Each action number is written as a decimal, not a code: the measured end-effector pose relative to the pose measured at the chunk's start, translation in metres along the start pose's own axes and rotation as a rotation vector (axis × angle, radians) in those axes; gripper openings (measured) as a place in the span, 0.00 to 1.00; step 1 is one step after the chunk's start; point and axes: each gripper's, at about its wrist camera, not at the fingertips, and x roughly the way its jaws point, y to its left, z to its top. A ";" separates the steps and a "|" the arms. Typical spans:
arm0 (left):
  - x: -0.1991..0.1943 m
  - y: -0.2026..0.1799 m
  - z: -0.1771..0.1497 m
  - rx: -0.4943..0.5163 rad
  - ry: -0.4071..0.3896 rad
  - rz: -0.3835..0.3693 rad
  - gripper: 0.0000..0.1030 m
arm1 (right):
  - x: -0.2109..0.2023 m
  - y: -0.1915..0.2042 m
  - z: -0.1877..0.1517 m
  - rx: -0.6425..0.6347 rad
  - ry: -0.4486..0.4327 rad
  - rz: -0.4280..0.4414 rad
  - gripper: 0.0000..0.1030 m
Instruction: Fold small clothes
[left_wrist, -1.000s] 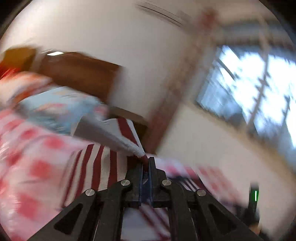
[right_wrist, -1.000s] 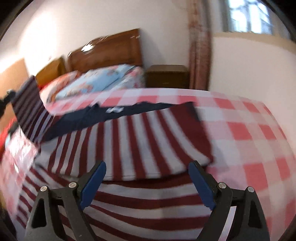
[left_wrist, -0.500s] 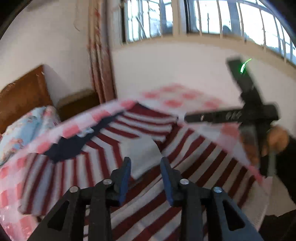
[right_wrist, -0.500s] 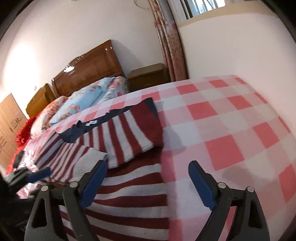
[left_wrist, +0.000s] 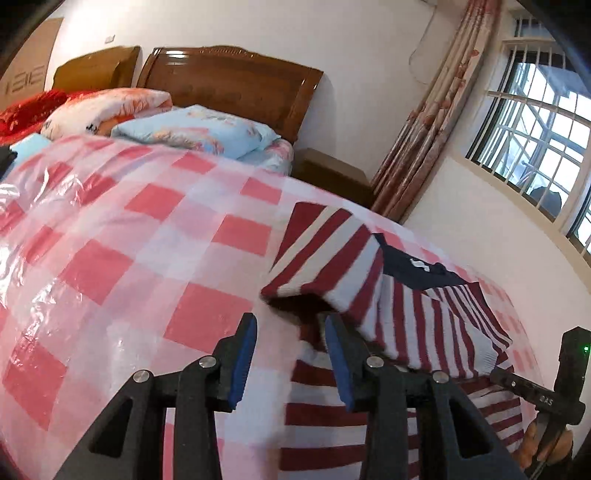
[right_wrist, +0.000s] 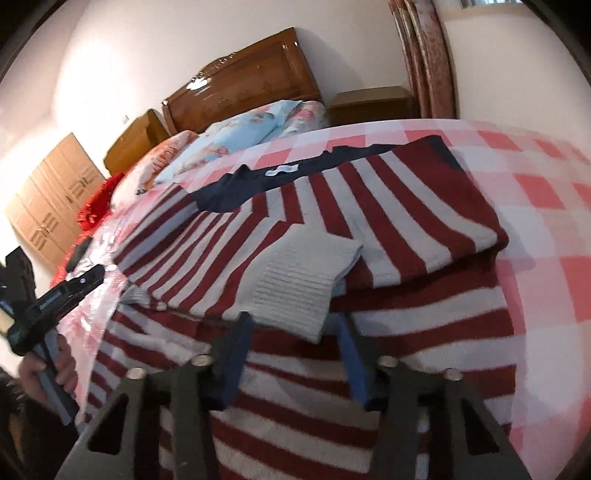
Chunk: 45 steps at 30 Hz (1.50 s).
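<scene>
Red-and-grey striped sweater (right_wrist: 369, 206) is lying on the checked bed cover (left_wrist: 147, 240), sleeves folded inward, its long axis running from 6 toward 12 o'clock ahead of both half-open, empty tongs, left (left_wrist: 290, 363) and right (right_wrist: 295, 362), the right sitting nearer the grey cuff (right_wrist: 306, 280).

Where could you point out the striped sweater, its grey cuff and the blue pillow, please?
striped sweater (right_wrist: 413, 206): right wrist view, on the folded-over side panel.
grey cuff (right_wrist: 303, 280): right wrist view, on its ribbed middle.
blue pillow (left_wrist: 207, 129): left wrist view, on its top face.
</scene>
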 end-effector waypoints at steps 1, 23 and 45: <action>0.000 0.003 0.000 0.001 0.004 0.001 0.38 | 0.001 -0.002 0.000 0.016 0.004 -0.011 1.00; 0.010 -0.008 0.013 0.045 0.009 0.141 0.38 | -0.019 -0.038 0.027 -0.050 -0.070 -0.243 1.00; 0.079 -0.053 0.025 0.082 0.153 -0.049 0.41 | 0.005 -0.046 0.058 -0.049 -0.030 -0.154 1.00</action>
